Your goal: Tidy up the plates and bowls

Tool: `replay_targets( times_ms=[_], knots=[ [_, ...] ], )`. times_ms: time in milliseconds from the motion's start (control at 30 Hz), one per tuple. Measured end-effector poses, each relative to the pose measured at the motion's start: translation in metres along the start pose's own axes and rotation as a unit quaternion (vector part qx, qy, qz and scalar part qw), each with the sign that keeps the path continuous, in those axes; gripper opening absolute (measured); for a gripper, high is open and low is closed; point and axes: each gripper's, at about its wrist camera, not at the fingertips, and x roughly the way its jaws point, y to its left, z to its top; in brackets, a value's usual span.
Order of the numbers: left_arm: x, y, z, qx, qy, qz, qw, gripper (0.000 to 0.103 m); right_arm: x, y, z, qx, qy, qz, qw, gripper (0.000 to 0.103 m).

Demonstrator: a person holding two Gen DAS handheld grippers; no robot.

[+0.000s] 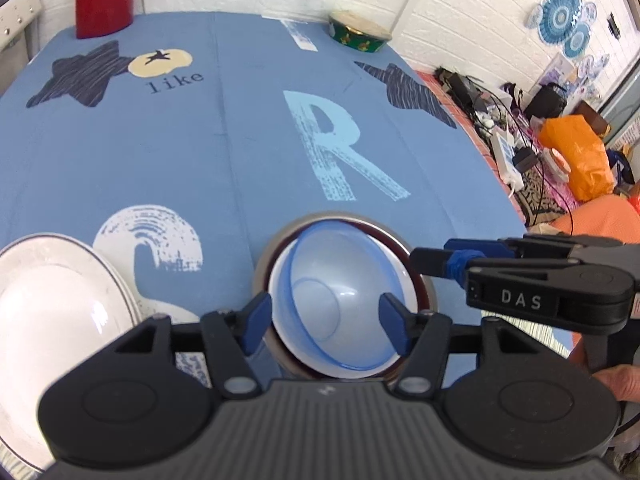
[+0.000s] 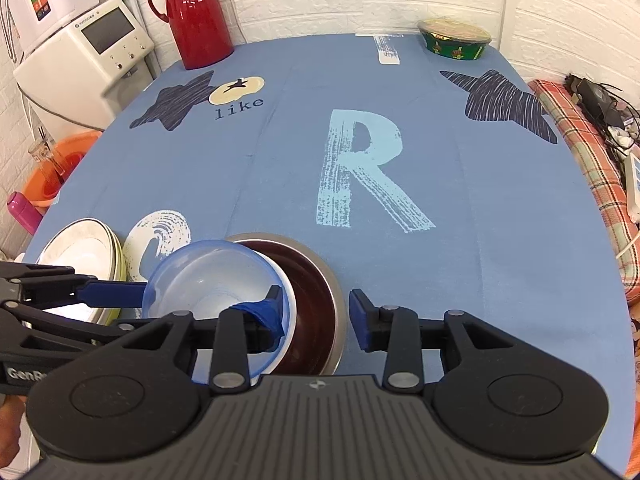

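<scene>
A translucent pale-blue plastic bowl sits in a white bowl, inside a steel bowl with a dark maroon inside. The white plates with thin dark rim lines are stacked over a yellow-green one. The mid-blue tablecloth carries a brushed pale-blue letter R, navy striped stars, a cream apple and a white swirl. Further off stand a glossy red jug and a dark green round tin with gold figures

Clear blue bowl nested tilted in white bowl inside steel bowl; stacked white plates just left.
</scene>
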Motion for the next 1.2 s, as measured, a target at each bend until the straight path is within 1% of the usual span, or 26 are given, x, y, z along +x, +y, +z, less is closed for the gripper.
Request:
replay_targets(
  times_ms=[167,267,400,467,533,733,833,900,1000,1067,1200],
  knots=[
    [-0.005,0.013,0.004,-0.013,-0.004,0.008,0.9999,0.061,0.002,0.000,0.001,-0.006,0.003,0.005,1.000,0.020],
    [-0.002,0.018,0.006,-0.025,-0.005,0.013,0.9996,0.061,0.001,-0.002,0.005,0.001,-0.004,0.015,1.000,0.021],
    [-0.001,0.028,0.008,-0.038,-0.012,0.037,0.9985,0.061,0.000,-0.001,0.006,-0.005,-0.010,0.016,1.000,0.021],
    [0.001,0.032,0.009,-0.037,-0.003,0.035,0.9987,0.061,0.001,-0.003,0.005,-0.003,-0.007,0.017,1.000,0.021],
    [0.006,0.032,0.008,-0.030,0.001,0.047,0.9985,0.062,0.003,-0.005,0.005,-0.001,-0.005,0.018,1.000,0.022],
    [0.028,0.032,0.002,-0.021,0.023,0.061,0.9977,0.061,0.008,-0.006,0.006,0.003,-0.004,0.021,1.000,0.022],
    [0.039,0.031,-0.001,-0.017,0.038,0.061,0.9973,0.061,0.010,-0.006,0.005,0.001,0.000,0.021,1.000,0.023],
    [0.040,0.030,-0.002,-0.015,0.040,0.056,0.9975,0.061,0.012,-0.008,0.004,0.002,0.004,0.022,1.000,0.023],
    [0.030,0.030,0.004,-0.018,0.029,0.046,0.9984,0.061,0.012,-0.010,0.005,0.008,0.006,0.020,1.000,0.023],
    [0.018,0.032,0.010,-0.026,0.015,0.037,0.9989,0.061,0.008,-0.011,0.009,0.011,-0.007,0.021,1.000,0.023],
    [-0.016,0.035,0.018,-0.026,-0.027,0.044,0.9983,0.061,0.007,0.000,0.021,0.003,-0.017,0.038,0.999,0.023]
  ],
)
